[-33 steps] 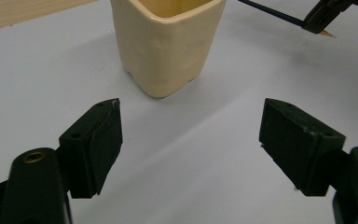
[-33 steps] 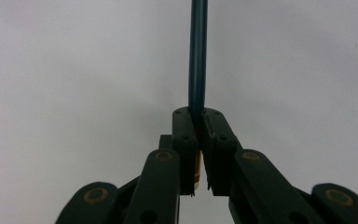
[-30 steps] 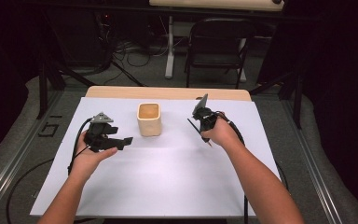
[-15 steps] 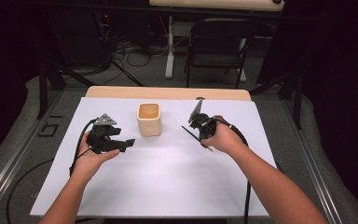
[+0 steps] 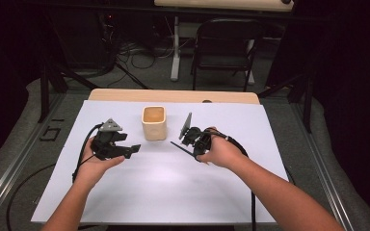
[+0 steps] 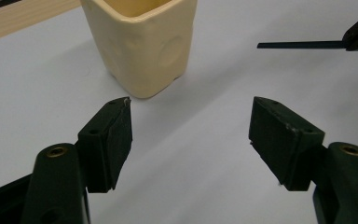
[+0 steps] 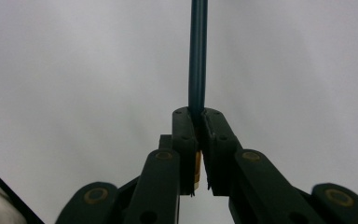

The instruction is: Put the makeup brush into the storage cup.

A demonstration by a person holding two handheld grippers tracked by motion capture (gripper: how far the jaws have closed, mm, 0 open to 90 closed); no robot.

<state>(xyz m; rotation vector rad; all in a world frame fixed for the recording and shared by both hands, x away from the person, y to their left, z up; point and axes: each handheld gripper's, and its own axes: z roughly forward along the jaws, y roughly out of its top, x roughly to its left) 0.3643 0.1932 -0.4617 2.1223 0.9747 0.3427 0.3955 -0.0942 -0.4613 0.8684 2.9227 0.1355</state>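
A cream square cup (image 5: 153,123) stands upright on the white sheet; in the left gripper view the cup (image 6: 140,42) is just beyond my jaws, at upper left. My left gripper (image 5: 129,142) sits left of the cup, pointing right. It (image 6: 191,105) is open; its jaws have just been closing a little, with nothing between them. Right of the cup, my right gripper (image 5: 191,144) is shut on a thin dark stick (image 5: 178,146). Seen from that gripper (image 7: 197,114), the stick (image 7: 198,56) runs straight out from the pads. The stick's tip (image 6: 298,45) points toward the cup.
The white sheet (image 5: 173,192) covers most of the wooden table (image 5: 125,95). A black folding chair (image 5: 226,48) and cables lie beyond the table's far edge. Each gripper's cable trails off the near side.
My right hand has carried the stick leftward and nearer, closer to the cup. The left hand has stayed where it was.
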